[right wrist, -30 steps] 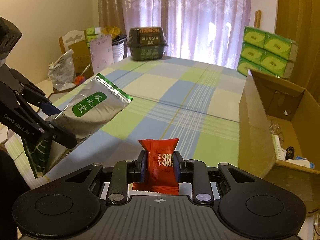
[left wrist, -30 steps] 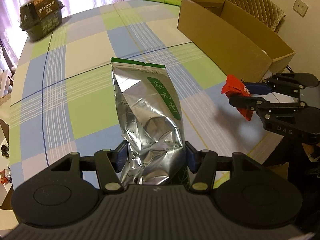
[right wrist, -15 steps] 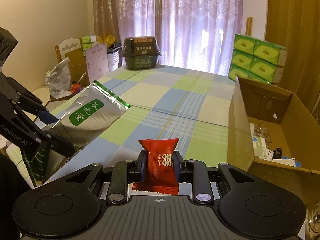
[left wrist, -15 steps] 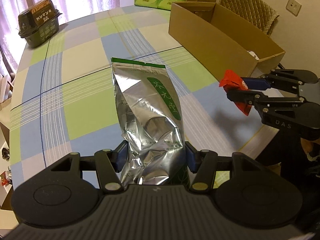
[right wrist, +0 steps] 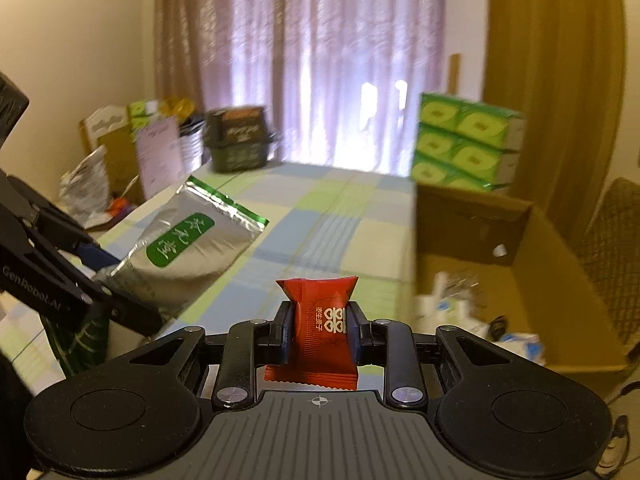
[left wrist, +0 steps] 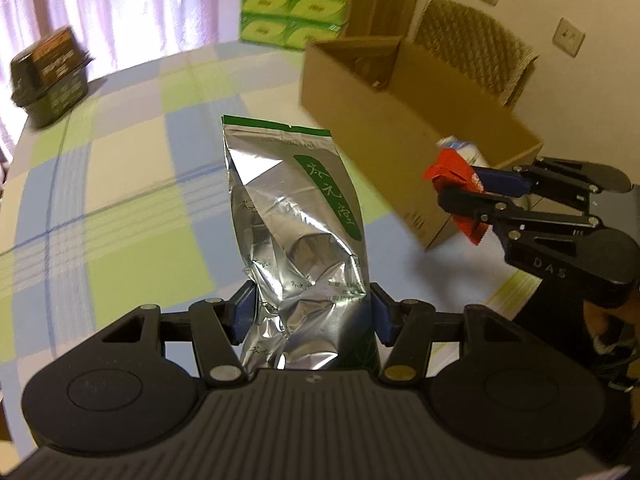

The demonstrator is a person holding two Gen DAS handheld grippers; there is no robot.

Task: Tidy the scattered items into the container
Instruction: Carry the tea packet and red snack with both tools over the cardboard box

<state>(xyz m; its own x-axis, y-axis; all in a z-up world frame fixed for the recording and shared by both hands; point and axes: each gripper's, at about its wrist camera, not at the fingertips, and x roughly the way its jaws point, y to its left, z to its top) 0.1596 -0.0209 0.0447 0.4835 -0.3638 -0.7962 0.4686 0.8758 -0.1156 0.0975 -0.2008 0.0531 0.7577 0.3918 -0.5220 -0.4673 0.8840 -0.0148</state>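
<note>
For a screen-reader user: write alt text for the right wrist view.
The right claw grips a red candy packet above a checked tablecloth. To its right stands an open cardboard box with items already inside. At left, the left claw holds a silver tea pouch.

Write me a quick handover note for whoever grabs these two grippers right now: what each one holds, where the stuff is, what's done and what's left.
Left gripper: shut on the silver tea bag, held in the air above the checked tablecloth.
Right gripper: shut on the red candy packet, close to the near corner of the cardboard box.
Done: both items are picked up; the box already holds some white and blue packets, too blurred to name.
Left: drop the candy, then the tea bag, into the box. The dark container at the far end of the table is untouched.
</note>
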